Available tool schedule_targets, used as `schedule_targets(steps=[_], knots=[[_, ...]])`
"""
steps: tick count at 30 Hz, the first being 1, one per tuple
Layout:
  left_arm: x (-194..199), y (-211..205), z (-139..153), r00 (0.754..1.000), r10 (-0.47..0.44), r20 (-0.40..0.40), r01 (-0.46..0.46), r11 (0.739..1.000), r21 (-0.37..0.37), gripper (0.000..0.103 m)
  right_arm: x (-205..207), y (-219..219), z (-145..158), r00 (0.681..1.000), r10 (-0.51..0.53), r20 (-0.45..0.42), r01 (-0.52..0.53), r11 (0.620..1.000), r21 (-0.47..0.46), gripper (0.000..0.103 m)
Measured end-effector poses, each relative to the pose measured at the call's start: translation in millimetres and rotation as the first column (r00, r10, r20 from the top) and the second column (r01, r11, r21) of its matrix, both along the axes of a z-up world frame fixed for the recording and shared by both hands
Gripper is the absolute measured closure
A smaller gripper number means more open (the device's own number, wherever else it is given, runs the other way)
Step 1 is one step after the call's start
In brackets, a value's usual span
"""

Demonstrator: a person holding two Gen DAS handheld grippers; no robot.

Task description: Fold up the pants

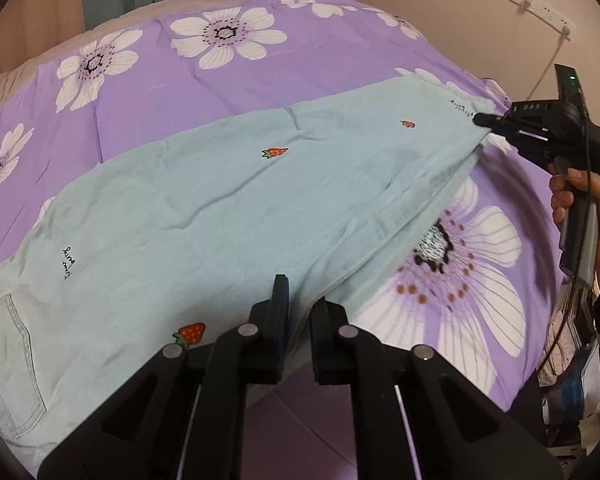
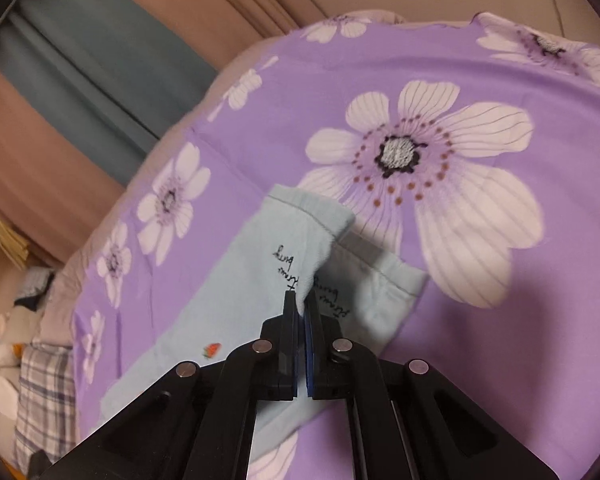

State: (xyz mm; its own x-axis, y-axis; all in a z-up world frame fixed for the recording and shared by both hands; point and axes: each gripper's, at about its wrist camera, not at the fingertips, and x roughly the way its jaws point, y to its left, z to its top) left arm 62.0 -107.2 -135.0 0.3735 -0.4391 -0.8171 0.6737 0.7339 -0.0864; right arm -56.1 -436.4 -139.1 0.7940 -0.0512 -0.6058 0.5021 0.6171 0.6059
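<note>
Light blue pants (image 1: 220, 208) with small strawberry prints lie stretched across a purple flowered bed sheet (image 1: 260, 72). Their pocket end is at the lower left and the leg hems at the right. My left gripper (image 1: 302, 312) sits at the near edge of the pants, shut, with the fabric's folded edge pinched between its pads. My right gripper (image 1: 480, 120) is shut on the leg end and pulls it taut. In the right wrist view my right gripper (image 2: 300, 304) pinches the top leg of the pants (image 2: 236, 280) beside the black lettering. The other leg's hem (image 2: 400, 280) lies flat beneath.
A hand (image 1: 572, 200) grasps the right gripper's handle, and a cable hangs from it. Curtains (image 2: 80, 60) hang behind the bed. A power strip (image 1: 528, 0) is on the wall. Plaid cloth and clutter (image 2: 44, 380) lie past the bed's left side. The floor (image 1: 300, 432) shows below the near edge.
</note>
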Motion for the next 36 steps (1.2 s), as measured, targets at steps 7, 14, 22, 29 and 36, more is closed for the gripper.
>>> schedule_targets(steps=[7, 14, 22, 29, 36], knots=[[-4.1, -2.8, -13.9, 1.000, -0.004, 0.005, 0.004, 0.998, 0.061, 0.091, -1.4, -6.8, -28.8, 0.993, -0.033, -0.118, 0.034, 0.999, 0.007, 0.100], [-7.3, 42.0, 12.4, 0.993, 0.063, -0.102, -0.074, 0.992, -0.101, 0.062, -27.7, -1.6, -7.3, 0.988, -0.117, -0.104, 0.112, 0.992, -0.055, 0.092], [11.8, 116.9, 24.7, 0.943, 0.316, -0.101, -0.330, 0.928, -0.173, 0.052, 8.8, 108.2, 25.1, 0.939, 0.341, -0.044, -0.340, 0.907, -0.249, 0.092], [16.4, 212.8, -3.0, 0.802, 0.587, -0.107, -0.596, 0.798, -0.091, 0.054, 38.0, 228.5, 2.6, 0.757, 0.632, -0.169, -0.645, 0.680, -0.347, 0.092], [-15.2, 256.4, -2.9, 0.800, 0.574, -0.178, -0.600, 0.779, -0.185, 0.072, 42.3, 239.2, -15.9, 0.657, 0.666, -0.352, -0.754, 0.582, -0.305, 0.092]])
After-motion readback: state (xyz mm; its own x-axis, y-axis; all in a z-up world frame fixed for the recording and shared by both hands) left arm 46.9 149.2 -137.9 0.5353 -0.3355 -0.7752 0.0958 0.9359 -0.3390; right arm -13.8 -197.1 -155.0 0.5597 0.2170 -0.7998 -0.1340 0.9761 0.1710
